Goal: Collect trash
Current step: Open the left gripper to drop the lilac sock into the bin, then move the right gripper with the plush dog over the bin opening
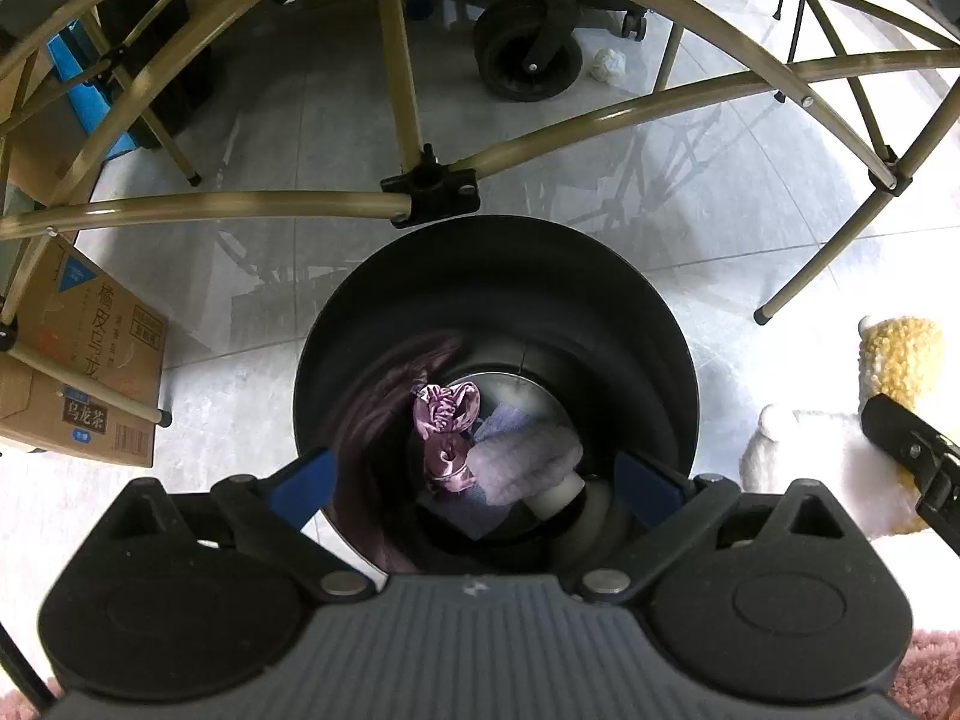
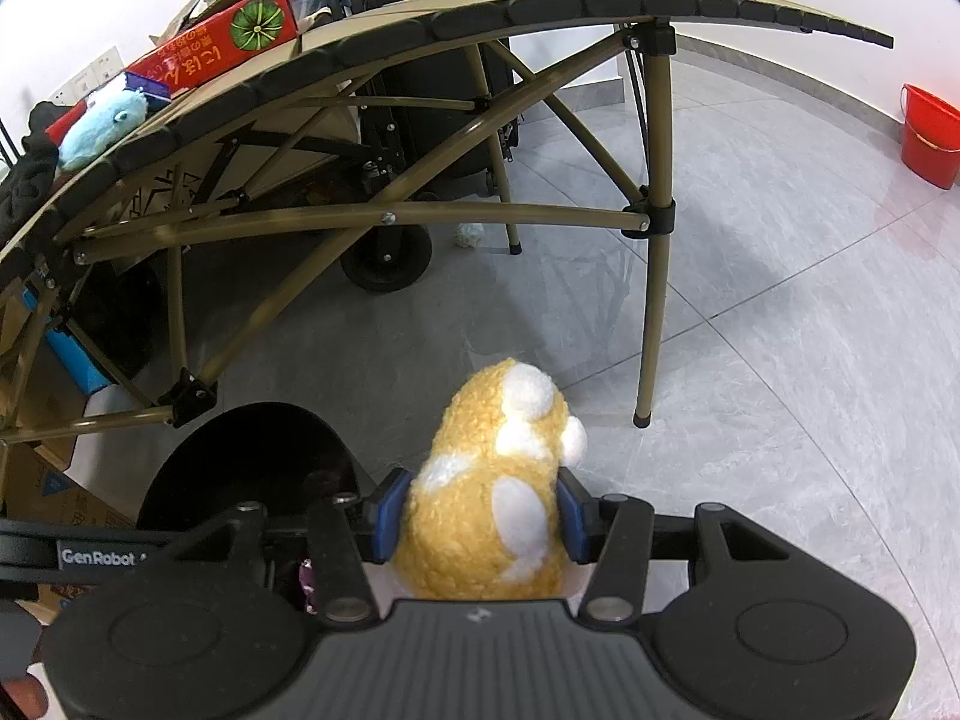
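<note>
The bin (image 1: 498, 276) is dark inside, so its heap reads only partly: a purple satin scrunchie (image 1: 447, 420), a lilac fuzzy piece (image 1: 528, 459), something white cut off beneath. The left gripper (image 1: 480, 480) hangs over it, jaws spread wide and empty. At nine o'clock a cardboard box (image 1: 90, 360) carries Chinese print. The right gripper (image 2: 480, 516) is clamped on a yellow-and-white plush toy (image 2: 486, 480); "GenRobot" shows at eight o'clock.
</note>
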The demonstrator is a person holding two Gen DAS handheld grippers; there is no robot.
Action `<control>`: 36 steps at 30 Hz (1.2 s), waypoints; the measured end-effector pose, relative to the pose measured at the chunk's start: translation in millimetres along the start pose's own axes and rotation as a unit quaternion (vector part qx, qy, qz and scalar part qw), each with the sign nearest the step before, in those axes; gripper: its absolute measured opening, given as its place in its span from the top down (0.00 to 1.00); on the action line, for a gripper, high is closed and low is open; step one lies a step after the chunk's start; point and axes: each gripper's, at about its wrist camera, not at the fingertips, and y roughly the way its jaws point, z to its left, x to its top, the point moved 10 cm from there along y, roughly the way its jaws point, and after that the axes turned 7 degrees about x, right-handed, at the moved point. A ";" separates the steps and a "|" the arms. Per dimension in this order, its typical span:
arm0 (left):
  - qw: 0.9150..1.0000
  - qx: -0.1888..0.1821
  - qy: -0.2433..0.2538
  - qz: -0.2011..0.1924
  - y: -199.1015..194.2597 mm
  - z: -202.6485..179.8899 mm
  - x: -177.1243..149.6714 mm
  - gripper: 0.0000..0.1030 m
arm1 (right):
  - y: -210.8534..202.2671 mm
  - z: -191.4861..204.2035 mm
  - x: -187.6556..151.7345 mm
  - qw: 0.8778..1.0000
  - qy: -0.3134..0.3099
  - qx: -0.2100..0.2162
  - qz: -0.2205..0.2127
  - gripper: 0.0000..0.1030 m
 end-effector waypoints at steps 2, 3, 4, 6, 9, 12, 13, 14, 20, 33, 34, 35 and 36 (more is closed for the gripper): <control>1.000 0.002 0.000 -0.001 -0.5 1.4 0.0 0.01 | 0.2 0.2 -0.1 1.000 0.000 0.000 0.000 0.52; 1.000 0.002 0.000 0.000 -0.8 1.9 0.0 0.01 | 0.2 0.2 -0.2 1.000 -0.001 0.000 0.000 0.52; 1.000 0.003 0.000 0.000 -0.9 2.6 -0.4 0.01 | 0.3 0.2 -0.3 1.000 -0.001 0.000 0.001 0.52; 1.000 0.003 0.000 0.002 -1.0 4.5 -1.5 0.01 | 0.6 0.8 -0.3 1.000 -0.002 0.001 0.000 0.52; 1.000 0.003 -0.004 0.005 -0.7 9.9 -2.2 0.01 | 1.2 3.1 -0.1 1.000 -0.005 0.003 0.001 0.52; 1.000 0.004 -0.011 0.005 -2.8 17.0 -2.1 0.01 | 2.2 6.3 0.5 1.000 -0.008 0.005 0.000 0.52; 1.000 0.005 -0.012 0.004 -3.4 19.6 -1.9 0.01 | 2.5 7.8 0.8 1.000 -0.009 0.006 0.000 0.52; 1.000 0.005 -0.014 0.004 -4.0 22.8 -2.2 0.01 | 2.9 9.8 0.9 1.000 -0.010 0.007 0.001 0.52; 1.000 0.012 -0.026 0.003 -9.8 44.4 -4.5 0.01 | 5.8 31.6 1.8 0.999 -0.025 0.022 0.001 0.52; 0.997 0.041 -0.066 -0.001 -21.4 105.6 -14.8 0.01 | 26.5 87.0 -6.4 0.997 -0.060 0.053 0.024 0.52; 0.997 0.044 -0.070 -0.002 -21.5 110.3 -15.2 0.01 | 29.0 90.9 -7.8 0.996 -0.061 0.055 0.026 0.52; 0.996 0.047 -0.074 -0.002 -21.8 115.7 -16.6 0.01 | 32.0 95.4 -8.8 0.996 -0.062 0.058 0.029 0.52; 0.996 0.049 -0.078 -0.001 -21.8 120.9 -18.0 0.01 | 34.3 98.6 -10.1 0.996 -0.064 0.060 0.032 0.52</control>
